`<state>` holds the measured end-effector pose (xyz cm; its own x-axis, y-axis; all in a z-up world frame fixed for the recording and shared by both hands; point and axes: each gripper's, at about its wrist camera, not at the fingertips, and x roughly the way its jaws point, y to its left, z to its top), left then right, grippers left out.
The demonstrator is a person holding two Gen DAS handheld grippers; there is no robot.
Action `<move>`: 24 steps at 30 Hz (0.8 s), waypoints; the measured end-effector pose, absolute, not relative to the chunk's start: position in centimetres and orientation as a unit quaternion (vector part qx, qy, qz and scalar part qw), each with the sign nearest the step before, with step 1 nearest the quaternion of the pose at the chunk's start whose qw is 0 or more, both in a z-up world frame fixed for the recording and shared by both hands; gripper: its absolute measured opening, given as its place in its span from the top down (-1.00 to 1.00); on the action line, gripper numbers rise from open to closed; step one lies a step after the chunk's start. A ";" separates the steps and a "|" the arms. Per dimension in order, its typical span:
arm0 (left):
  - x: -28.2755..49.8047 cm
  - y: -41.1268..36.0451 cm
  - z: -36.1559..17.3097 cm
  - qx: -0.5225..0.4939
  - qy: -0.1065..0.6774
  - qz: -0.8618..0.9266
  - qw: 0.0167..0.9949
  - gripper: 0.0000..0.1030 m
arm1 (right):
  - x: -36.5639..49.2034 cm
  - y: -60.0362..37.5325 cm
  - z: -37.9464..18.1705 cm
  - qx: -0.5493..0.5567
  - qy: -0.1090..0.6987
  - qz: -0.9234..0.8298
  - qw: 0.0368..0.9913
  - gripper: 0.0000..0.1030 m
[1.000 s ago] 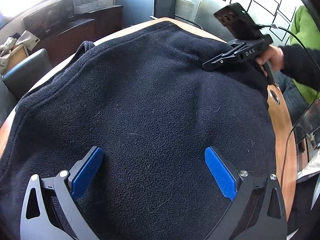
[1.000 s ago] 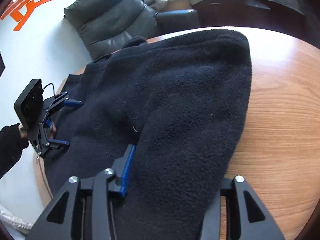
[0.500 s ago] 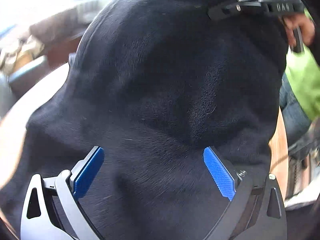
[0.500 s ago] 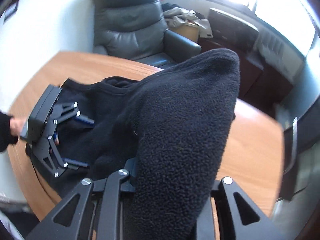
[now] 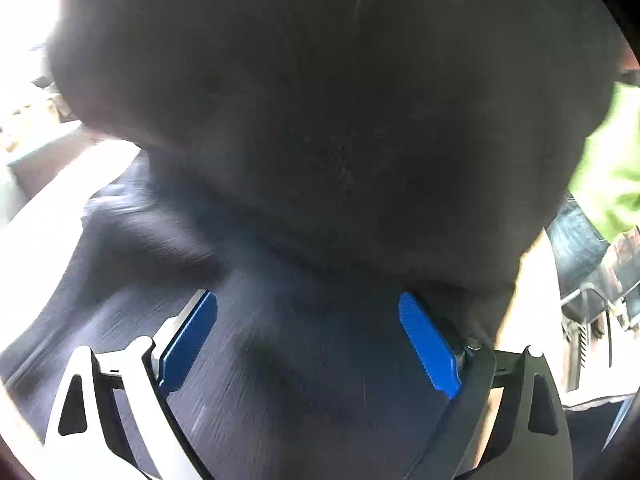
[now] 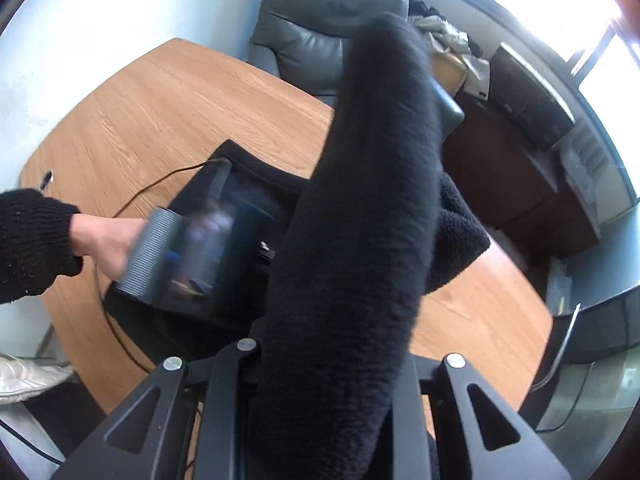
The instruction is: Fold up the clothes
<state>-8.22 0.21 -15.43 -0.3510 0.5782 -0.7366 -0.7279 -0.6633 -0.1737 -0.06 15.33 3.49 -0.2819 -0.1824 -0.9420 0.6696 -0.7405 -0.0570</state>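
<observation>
Fleece is clamped in the right gripper, running as a long dark band up and away over the wooden table. Left gripper has eased slightly closed (blue pads still wide apart, gripping nothing) above it. Only the right view shows the person's hand.

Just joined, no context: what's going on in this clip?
A person is folding a black fleece on a round wooden table. The right claw is clamped on a fold of it, lifted well above the table. The left claw, jaws wide and just closing slightly, hovers over the rest, gripping nothing.
</observation>
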 end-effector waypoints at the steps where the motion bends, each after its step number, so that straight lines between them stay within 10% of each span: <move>1: -7.1 -1.8 -14.8 -0.397 0.088 0.826 0.391 -0.94 | -0.2 15.4 3.7 0.537 0.210 -0.768 0.277 0.56; 24: 2.7 -7.2 -18.4 -0.389 0.047 0.856 0.339 -0.99 | -1.4 4.7 -4.7 0.629 -0.131 -0.722 0.258 0.42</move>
<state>2.66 -7.17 -18.38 -0.4682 0.5438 -0.6965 -0.6161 -0.7659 -0.1839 -1.36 4.73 -4.70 -0.0754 -0.5365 -0.8405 0.2076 -0.8329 0.5130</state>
